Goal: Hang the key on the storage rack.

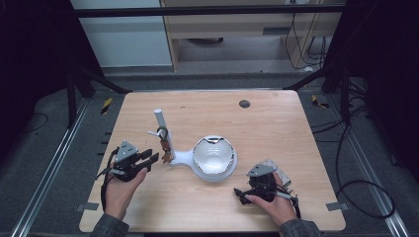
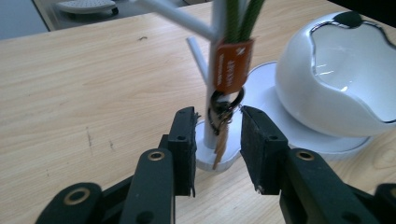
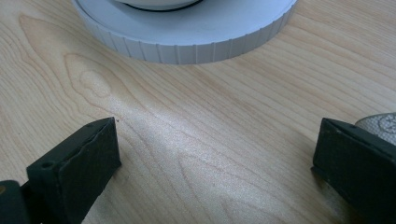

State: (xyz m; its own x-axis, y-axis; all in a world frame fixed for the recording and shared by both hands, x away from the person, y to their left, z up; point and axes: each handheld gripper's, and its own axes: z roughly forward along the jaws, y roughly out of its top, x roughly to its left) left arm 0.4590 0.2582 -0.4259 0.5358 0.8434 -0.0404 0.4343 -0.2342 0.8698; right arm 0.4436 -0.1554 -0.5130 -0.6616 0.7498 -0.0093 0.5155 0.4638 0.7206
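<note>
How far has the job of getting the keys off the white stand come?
Done: nothing yet; the bunch of keys on an orange tag hangs on the white branched stand. In hand: the left tool is open, its jaws either side of the keys. Left: closing, lifting off. The right tool waits open over the wooden table.

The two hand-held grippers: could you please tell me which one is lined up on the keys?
The left hand-held gripper: its open jaws flank the keys hanging on the white stand.
</note>
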